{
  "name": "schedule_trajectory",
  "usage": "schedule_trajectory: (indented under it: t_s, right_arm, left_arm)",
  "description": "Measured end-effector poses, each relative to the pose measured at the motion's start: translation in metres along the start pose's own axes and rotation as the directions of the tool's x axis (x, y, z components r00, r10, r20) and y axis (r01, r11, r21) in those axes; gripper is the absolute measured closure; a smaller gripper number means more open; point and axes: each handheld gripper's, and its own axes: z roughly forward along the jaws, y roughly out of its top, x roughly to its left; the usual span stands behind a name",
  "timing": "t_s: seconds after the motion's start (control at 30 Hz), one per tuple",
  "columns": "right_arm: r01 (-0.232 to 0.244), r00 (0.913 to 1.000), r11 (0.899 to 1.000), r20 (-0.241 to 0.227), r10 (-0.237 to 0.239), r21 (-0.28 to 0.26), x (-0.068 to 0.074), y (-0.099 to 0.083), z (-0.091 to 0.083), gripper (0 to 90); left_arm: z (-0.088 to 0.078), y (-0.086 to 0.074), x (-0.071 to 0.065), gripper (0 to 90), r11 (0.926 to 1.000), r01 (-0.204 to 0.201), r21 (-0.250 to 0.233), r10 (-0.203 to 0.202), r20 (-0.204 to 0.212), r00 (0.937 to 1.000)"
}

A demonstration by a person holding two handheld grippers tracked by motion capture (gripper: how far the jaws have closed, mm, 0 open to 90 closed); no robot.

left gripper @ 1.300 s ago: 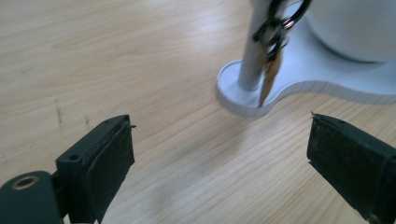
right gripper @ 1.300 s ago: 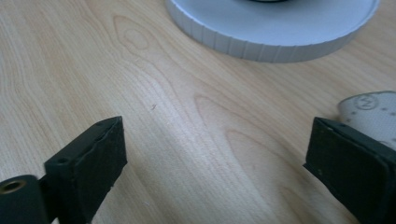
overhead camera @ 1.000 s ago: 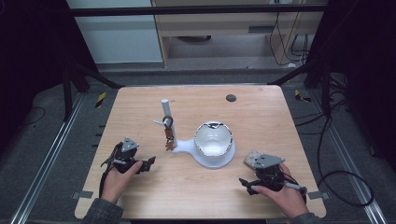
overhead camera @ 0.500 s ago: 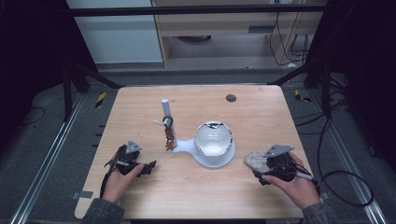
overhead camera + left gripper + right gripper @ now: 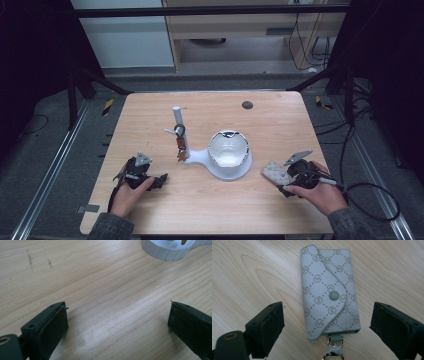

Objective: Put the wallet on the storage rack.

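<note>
Since a second ago the right gripper [image 5: 286, 181] has shifted toward the table's right edge; its jaws, just opening, stand apart on either side of the grey patterned key pouch [image 5: 329, 292], not pressing it. The pouch lies flat on the wooden table [image 5: 280, 120], snap up, its metal clasp [image 5: 334, 350] cut off below. The left gripper [image 5: 161, 181] gapes over bare wood. Between them stands a white stand [image 5: 227, 155] with hanging keys [image 5: 181, 147]. Beyond the table the room is dark.

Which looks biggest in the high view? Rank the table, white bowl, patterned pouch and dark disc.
1. Table, by far.
2. White bowl.
3. Patterned pouch, lying at the right gripper.
4. Dark disc; it lies farthest from the camera, yet is clearly smallest.
</note>
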Motion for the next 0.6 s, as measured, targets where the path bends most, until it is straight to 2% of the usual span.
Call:
schedule_trajectory:
  t_s: [0.07,0.2,0.43,0.6]
  right_arm:
    - [-0.009,1.0,1.0,-0.001,0.009,0.009,-0.0028,-0.0002,0.0002,13.4]
    - [0.004,0.9999,1.0,-0.009,-0.004,0.021,-0.0067,0.0023,0.0,18.6]
    - [0.006,0.9998,0.997,-0.022,-0.004,0.074,-0.0082,0.0079,0.0056,18.4]
    - [-0.012,0.9991,0.993,-0.039,0.017,0.116,-0.01,0.0061,0.0091,16.5]
  left_arm:
    - [0.0,0.0,-0.0001,1.1,1.0,0.0,0.001,0.0,-0.001,1.0]
    - [0.0001,0.0,-0.0003,0.9,1.0,-0.001,0.001,0.001,-0.003,1.0]
    - [0.0,0.0001,-0.0005,0.8,1.0,-0.002,0.002,0.002,-0.005,1.0]
    - [0.0,0.0001,-0.0007,0.8,1.0,-0.002,0.002,0.002,-0.005,1.0]
